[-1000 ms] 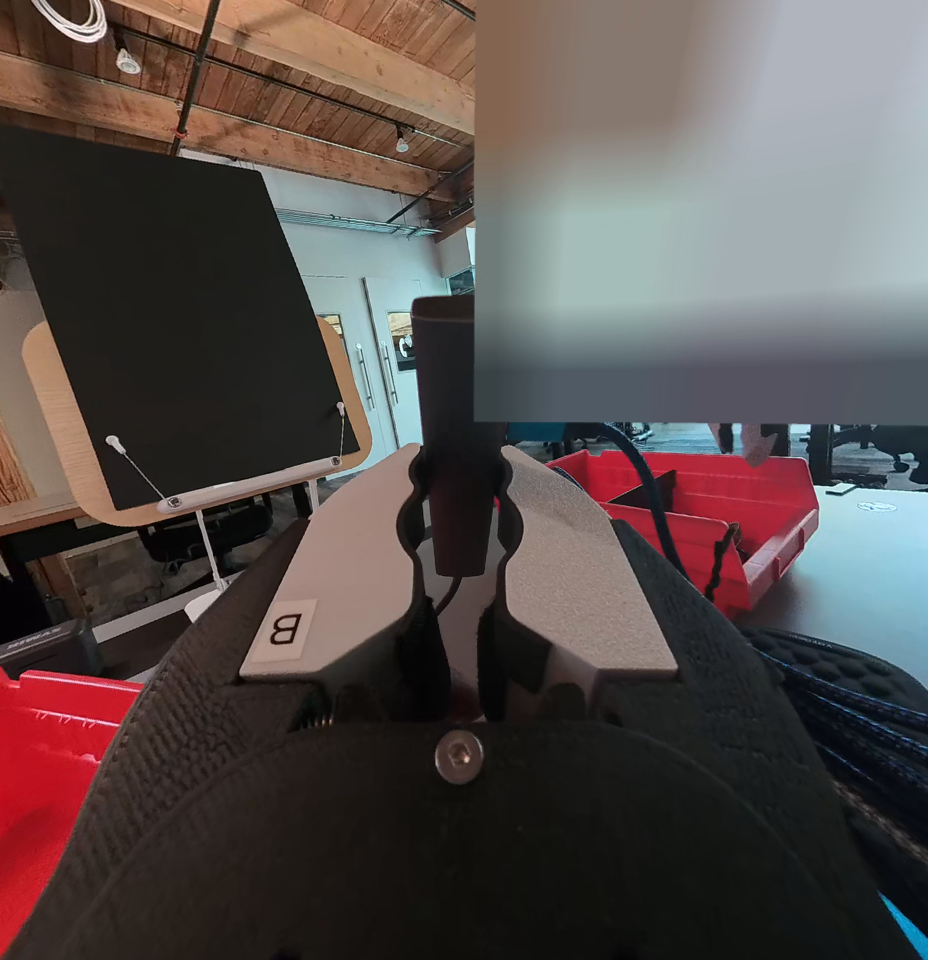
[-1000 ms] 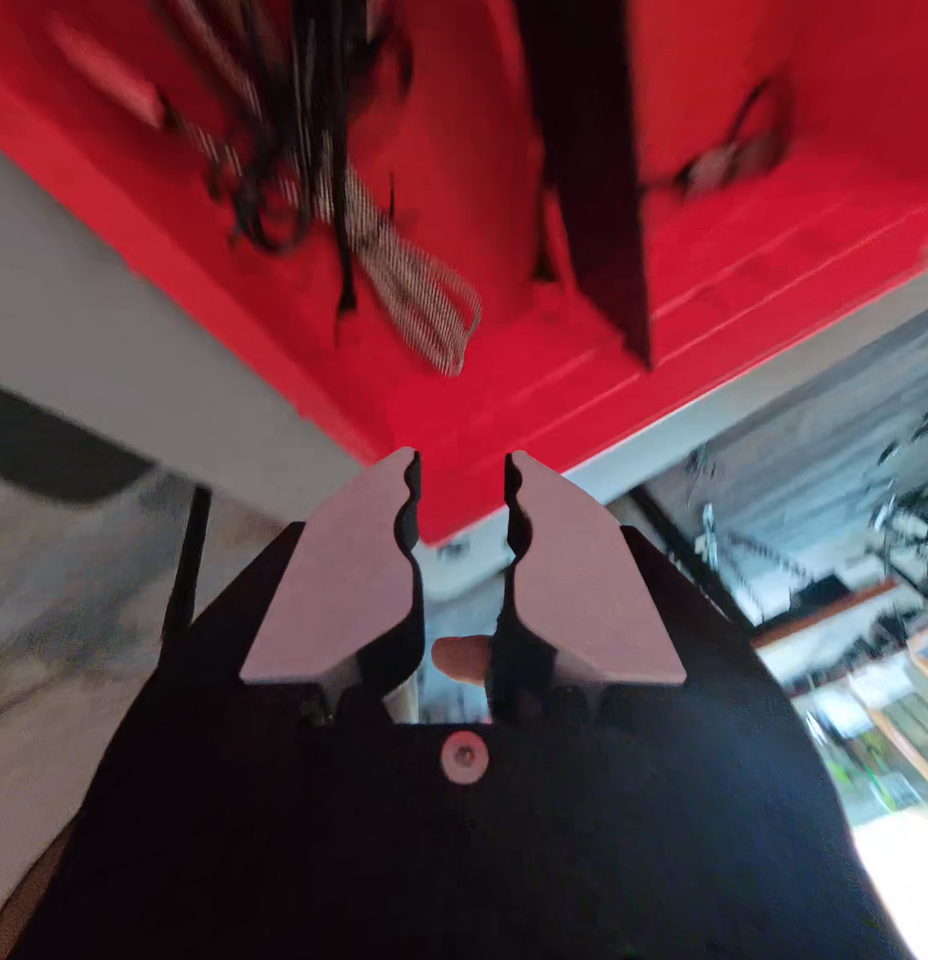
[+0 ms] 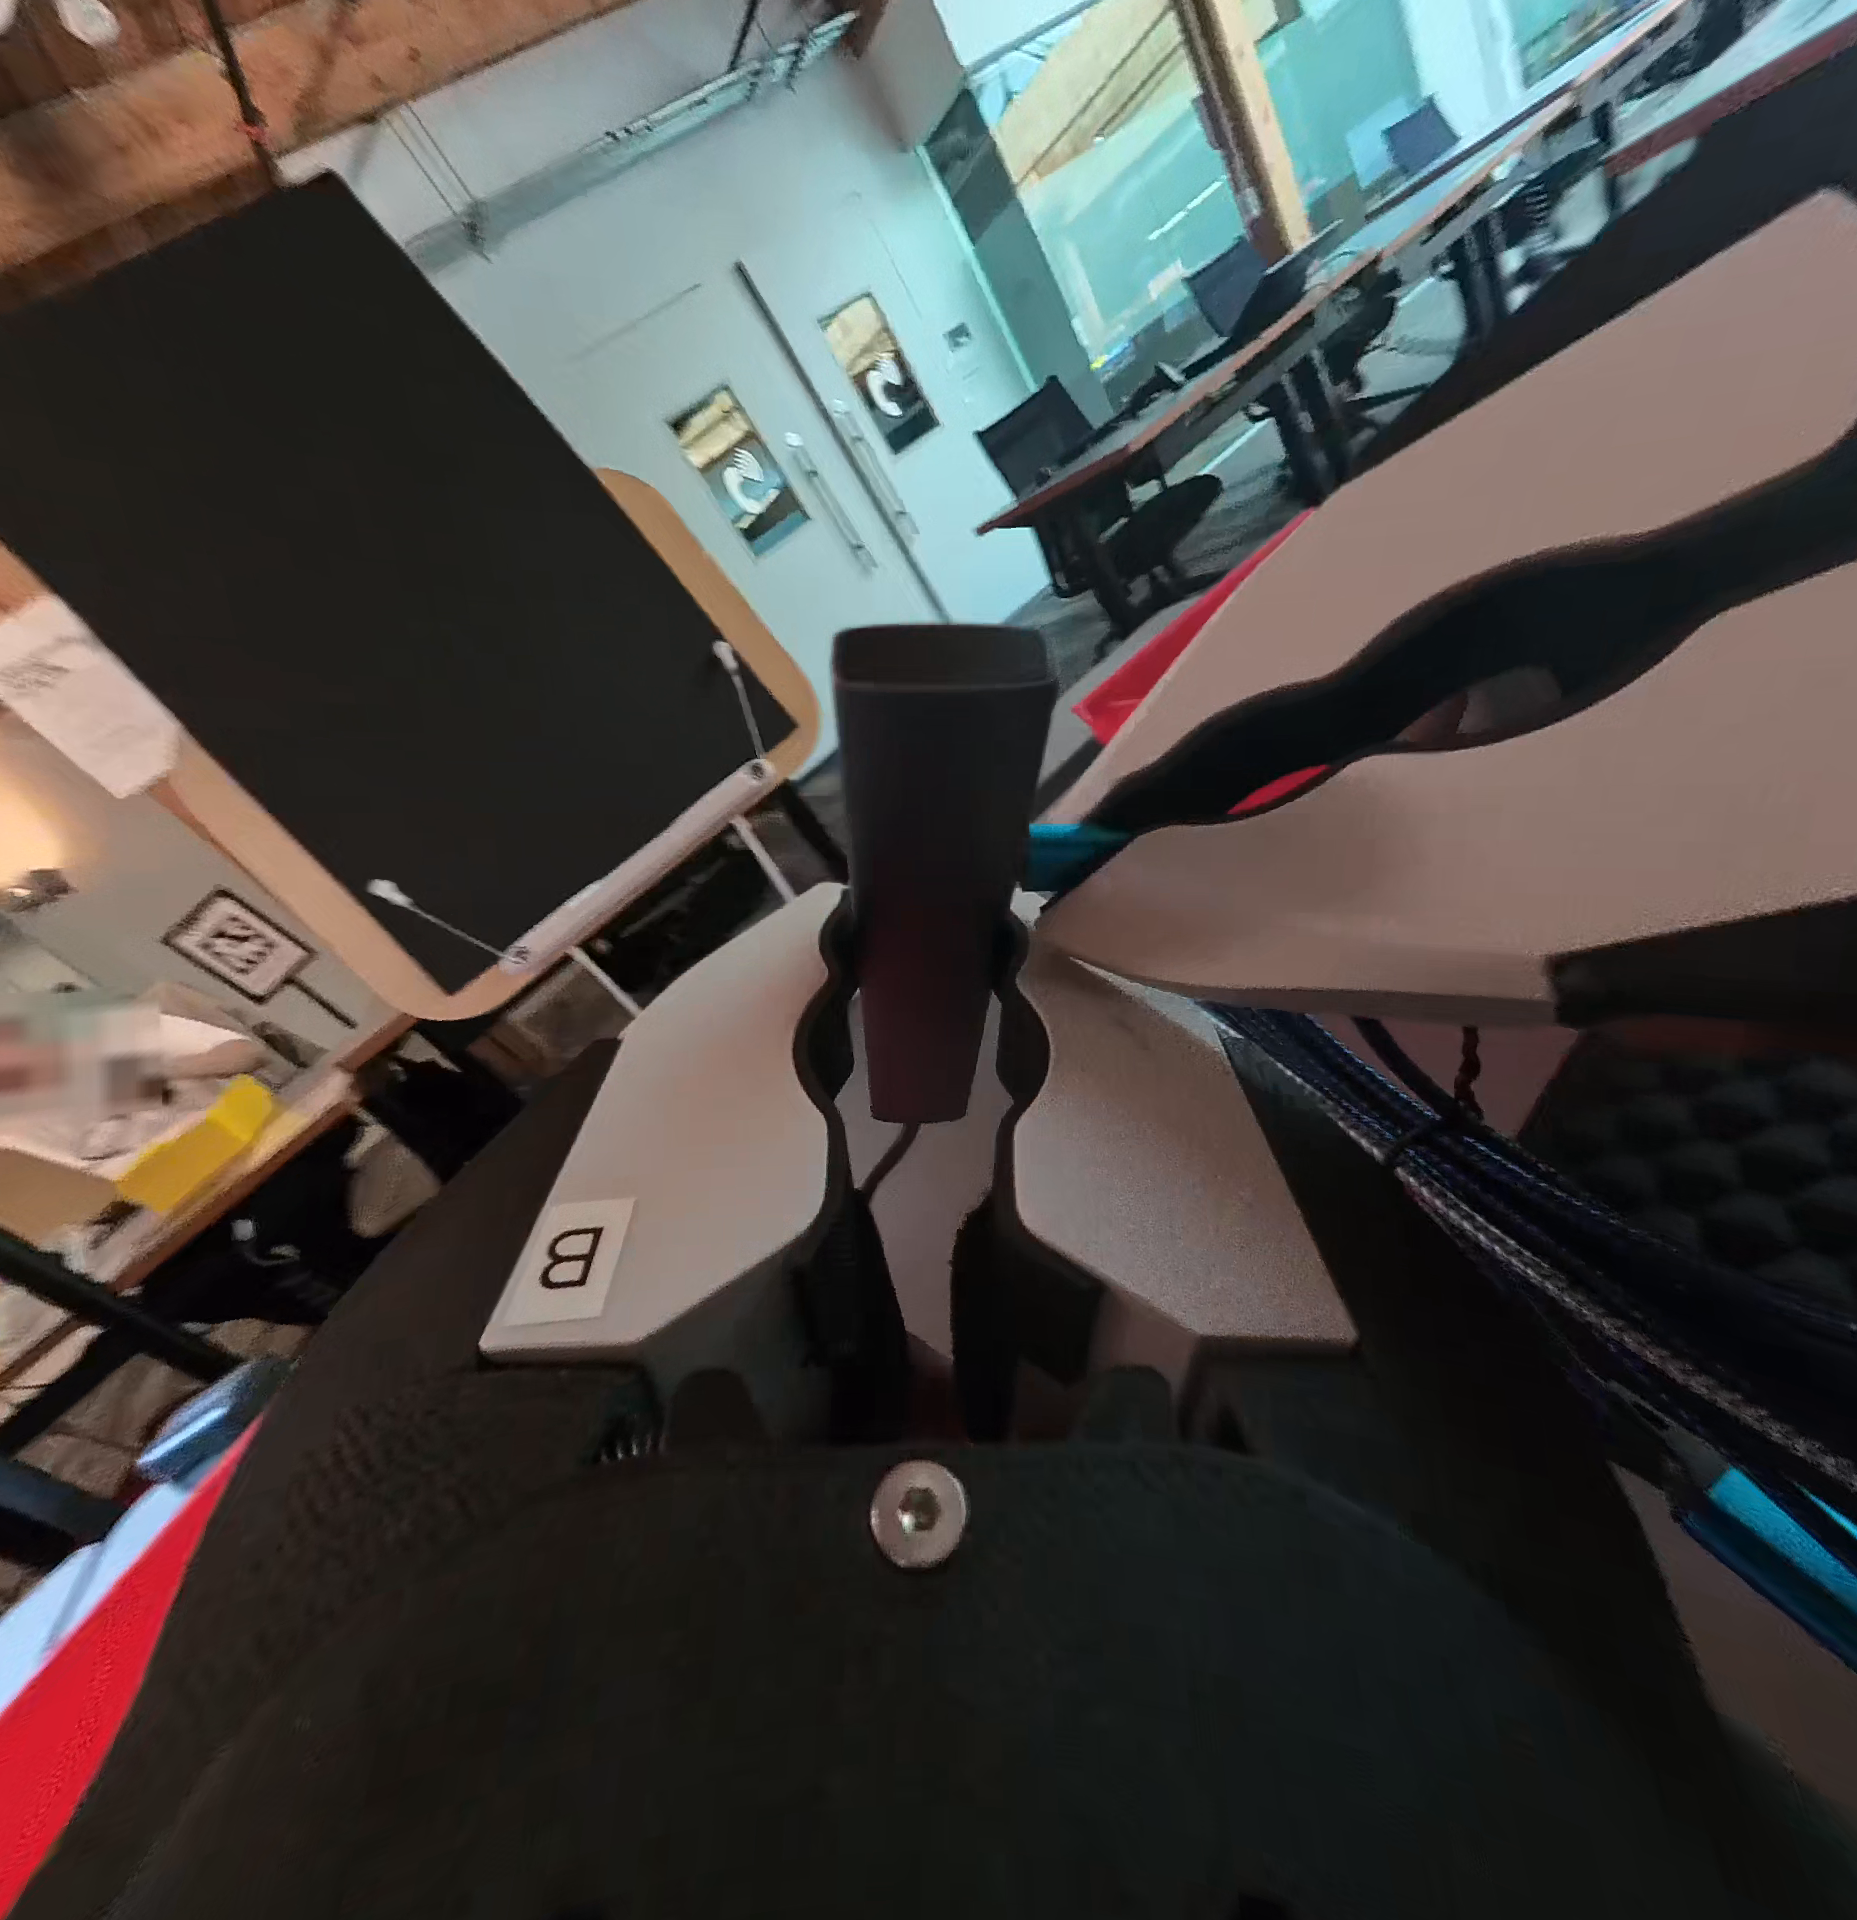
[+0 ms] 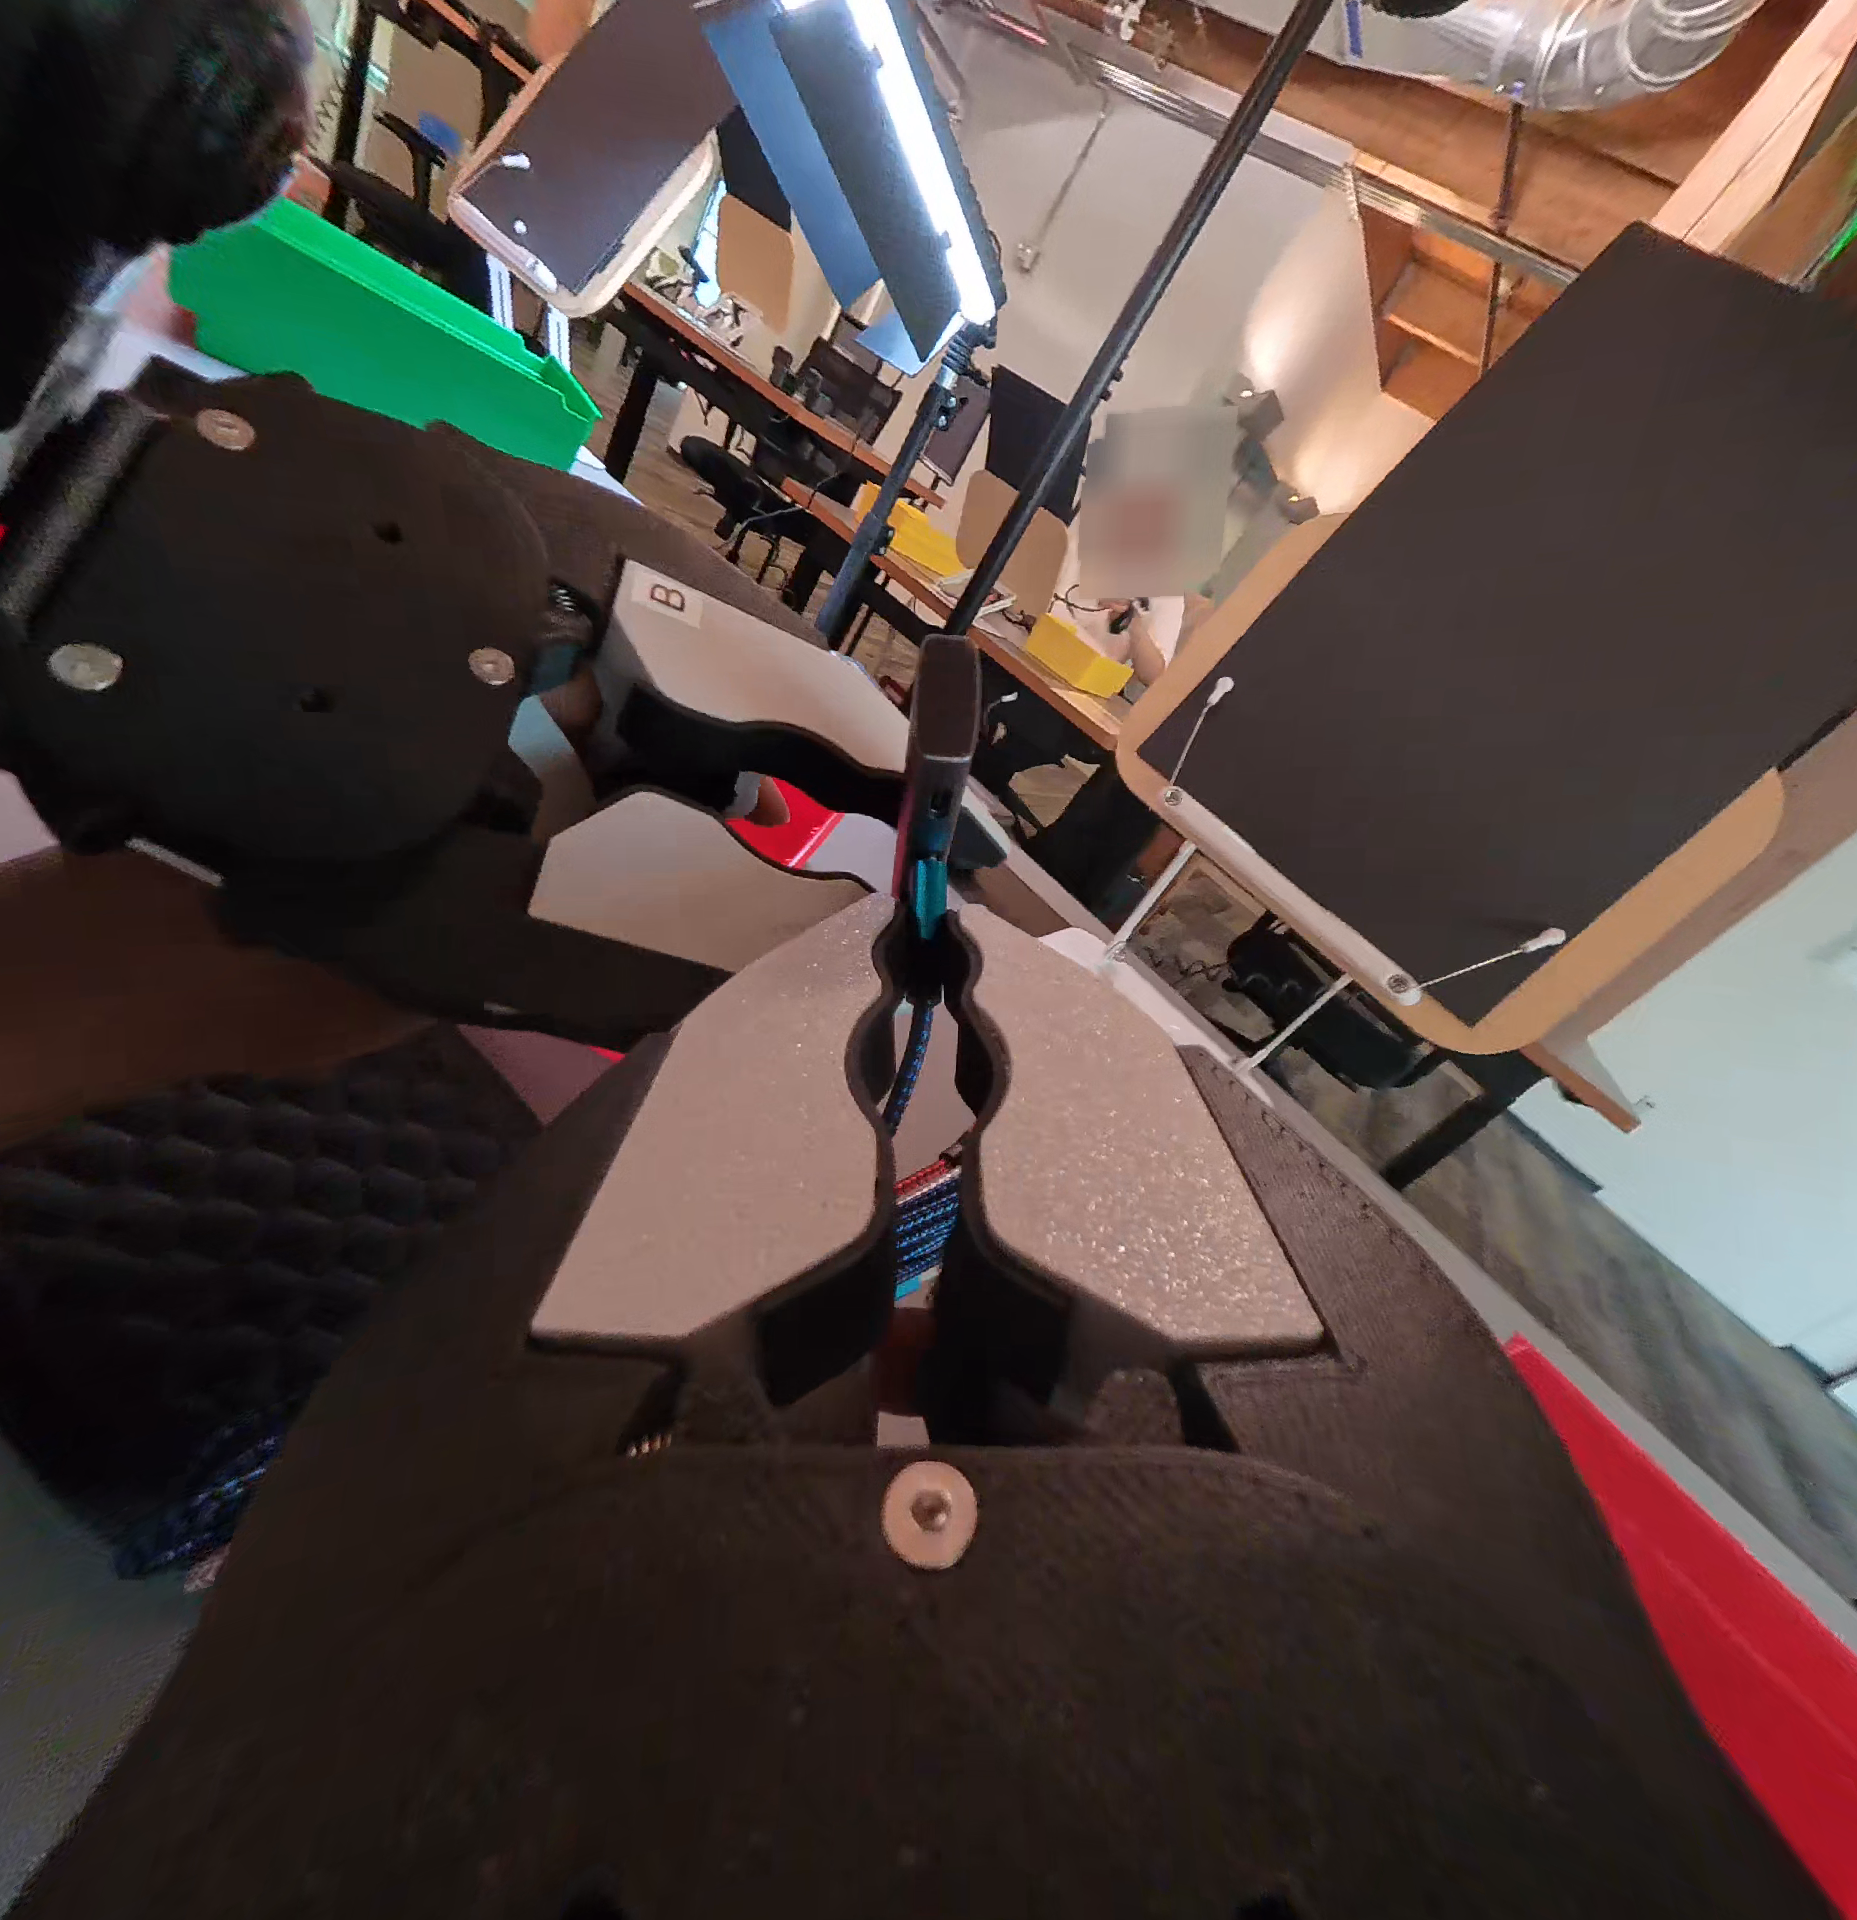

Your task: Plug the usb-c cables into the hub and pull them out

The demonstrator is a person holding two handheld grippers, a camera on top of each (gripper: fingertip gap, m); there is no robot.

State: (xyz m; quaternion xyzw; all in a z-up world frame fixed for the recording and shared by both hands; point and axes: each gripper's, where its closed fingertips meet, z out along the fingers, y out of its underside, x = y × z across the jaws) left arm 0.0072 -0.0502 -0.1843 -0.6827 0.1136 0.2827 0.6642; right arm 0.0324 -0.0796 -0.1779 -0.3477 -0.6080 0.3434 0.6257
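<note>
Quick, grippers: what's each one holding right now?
Left gripper: shut on the hub.
Right gripper: shut on the blue plug of a braided cable, at the hub's edge.

Dark upright hub [image 3: 939,883], teal-tipped braided usb-c cable [image 4: 926,899] at its side port.

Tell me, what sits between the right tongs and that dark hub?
In the right wrist view, only the teal plug of the cable: the right tongs pinch it, and its tip meets the hub.

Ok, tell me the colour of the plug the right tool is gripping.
Bright teal-blue plug, on a dark braided cable; the right wrist view shows it best.
</note>
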